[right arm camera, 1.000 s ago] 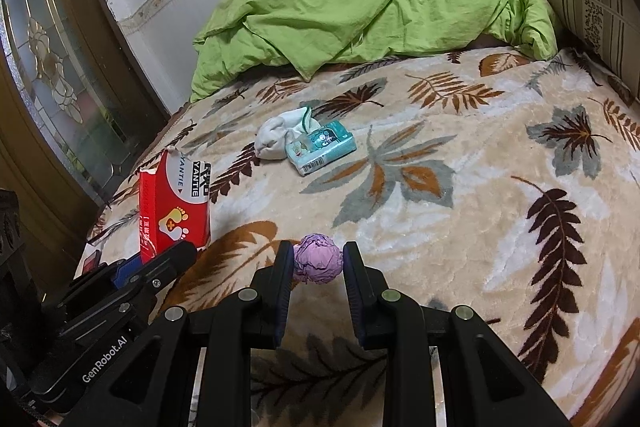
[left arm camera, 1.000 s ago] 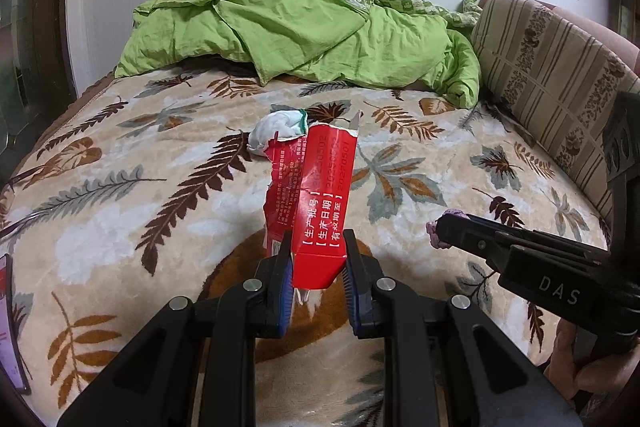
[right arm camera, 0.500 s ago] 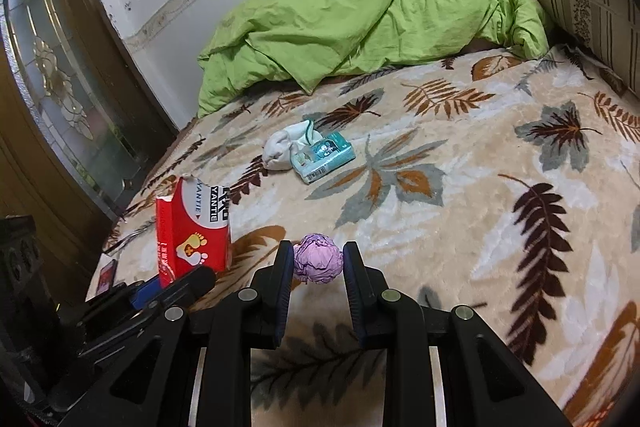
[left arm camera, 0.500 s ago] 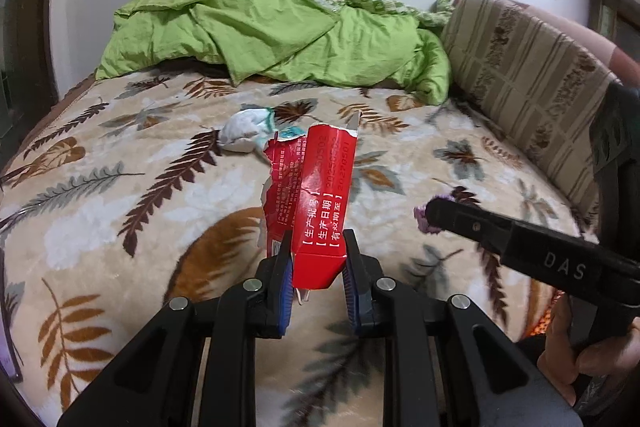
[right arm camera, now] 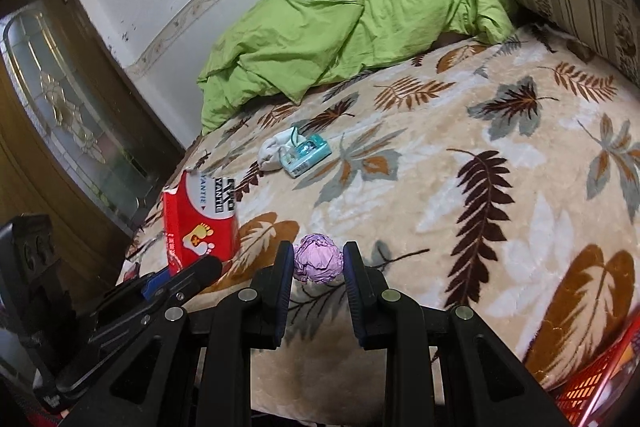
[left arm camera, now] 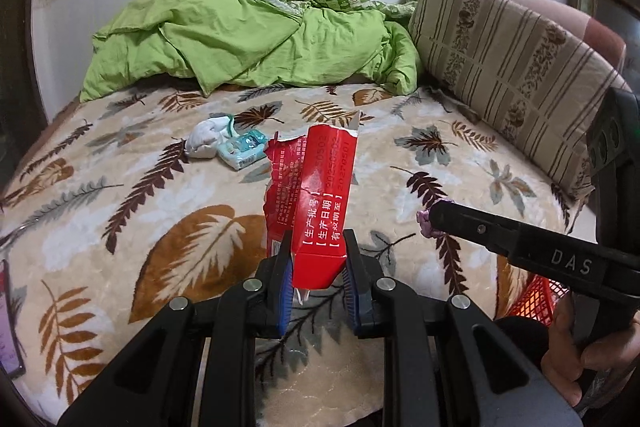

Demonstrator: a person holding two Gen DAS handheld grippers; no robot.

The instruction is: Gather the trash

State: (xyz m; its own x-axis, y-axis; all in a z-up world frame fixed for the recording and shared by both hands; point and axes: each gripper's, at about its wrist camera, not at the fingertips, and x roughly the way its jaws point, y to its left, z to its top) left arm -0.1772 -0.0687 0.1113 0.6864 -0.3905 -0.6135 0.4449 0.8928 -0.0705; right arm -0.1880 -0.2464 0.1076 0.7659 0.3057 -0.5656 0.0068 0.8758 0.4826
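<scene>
My left gripper (left arm camera: pixel 317 259) is shut on a torn red carton (left arm camera: pixel 320 199) and holds it above the near edge of the bed; the carton also shows in the right wrist view (right arm camera: pixel 200 223). My right gripper (right arm camera: pixel 318 263) is shut on a crumpled purple paper ball (right arm camera: pixel 319 264), which also shows in the left wrist view (left arm camera: pixel 424 221). A white wad (left arm camera: pixel 206 139) and a teal tissue pack (left arm camera: pixel 244 149) lie mid-bed; both the wad (right arm camera: pixel 272 153) and the pack (right arm camera: pixel 306 155) show in the right wrist view.
A leaf-patterned blanket (left arm camera: pixel 120 195) covers the bed. A green duvet (left arm camera: pixel 248 35) is piled at the far end. A striped cushion (left arm camera: pixel 512 67) lines the right side. A red mesh basket (right arm camera: pixel 596 383) sits below the bed's near right edge. A wooden glass door (right arm camera: pixel 60 115) stands left.
Both grippers have pulled back toward the near edge of the bed with their loads. The red basket has come into view at the lower right.
</scene>
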